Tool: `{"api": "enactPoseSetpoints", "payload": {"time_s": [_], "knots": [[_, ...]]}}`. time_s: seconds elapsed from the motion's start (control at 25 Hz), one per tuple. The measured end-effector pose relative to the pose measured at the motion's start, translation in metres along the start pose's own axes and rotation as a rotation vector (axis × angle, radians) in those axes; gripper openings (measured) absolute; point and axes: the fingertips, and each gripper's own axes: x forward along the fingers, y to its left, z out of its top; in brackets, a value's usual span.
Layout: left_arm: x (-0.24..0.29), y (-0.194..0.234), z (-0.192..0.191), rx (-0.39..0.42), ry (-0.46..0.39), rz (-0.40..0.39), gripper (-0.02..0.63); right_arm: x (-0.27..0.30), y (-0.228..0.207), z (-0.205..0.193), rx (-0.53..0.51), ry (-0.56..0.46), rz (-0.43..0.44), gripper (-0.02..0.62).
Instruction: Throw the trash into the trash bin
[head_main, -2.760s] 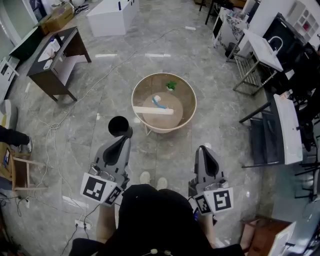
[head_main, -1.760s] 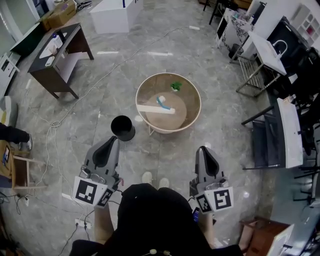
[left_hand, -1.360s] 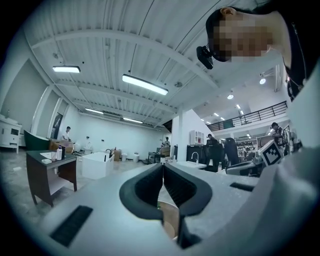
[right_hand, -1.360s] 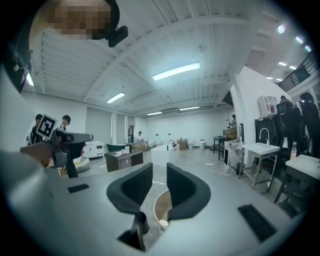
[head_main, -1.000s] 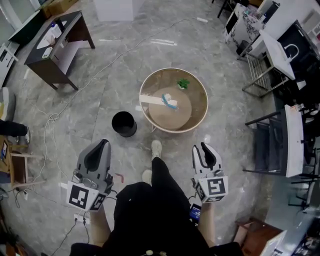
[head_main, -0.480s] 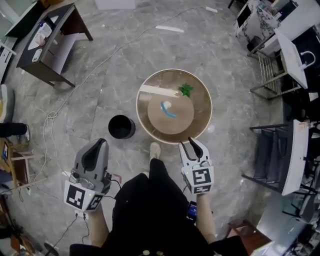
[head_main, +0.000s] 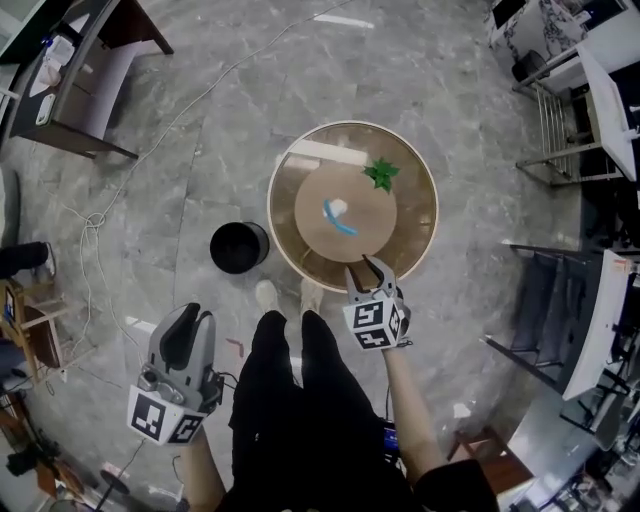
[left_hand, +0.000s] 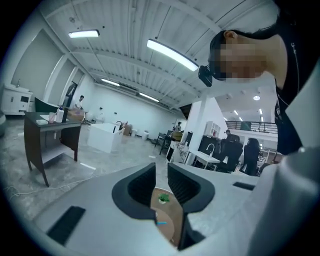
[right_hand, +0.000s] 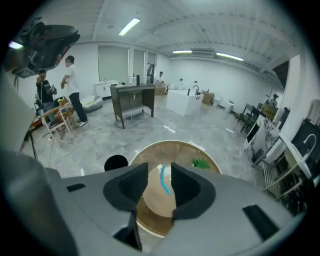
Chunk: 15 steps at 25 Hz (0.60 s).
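A curved blue piece of trash (head_main: 338, 217) with a small white bit beside it lies on the round wooden table (head_main: 420, 235). A green crumpled piece (head_main: 380, 175) sits nearer the far rim. The black trash bin (head_main: 238, 247) stands on the floor left of the table. My right gripper (head_main: 363, 266) hangs over the table's near edge, jaws opening, nothing between them. It looks down at the blue piece (right_hand: 163, 181) and the bin (right_hand: 116, 162). My left gripper (head_main: 187, 318) is low beside the person's leg, open and empty, with the table (left_hand: 172, 227) seen past it.
A white strip (head_main: 325, 151) lies across the table's far side. A dark desk (head_main: 95, 70) and floor cables (head_main: 100, 215) are at the left. Metal racks and chairs (head_main: 560, 300) line the right. People (right_hand: 74, 90) stand far off.
The person has walked up to the table. My right gripper swung forward and down to its near rim. The left gripper dropped back at the left.
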Motion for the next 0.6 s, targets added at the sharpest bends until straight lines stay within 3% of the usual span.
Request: {"api": "enactPoseSetpoints", "payload": {"time_s": [0.36,0.6], "knots": [[0.029,0.042,-0.067,-0.122,0.084,-0.033,0.061,0.150,-0.004,-0.065,0.007,0.188,-0.003,0.171],[0.023,0.071,-0.118,-0.187,0.170,0.023,0.061,0.221,0.003,-0.101,-0.020,0.285,0.041,0.211]]}}
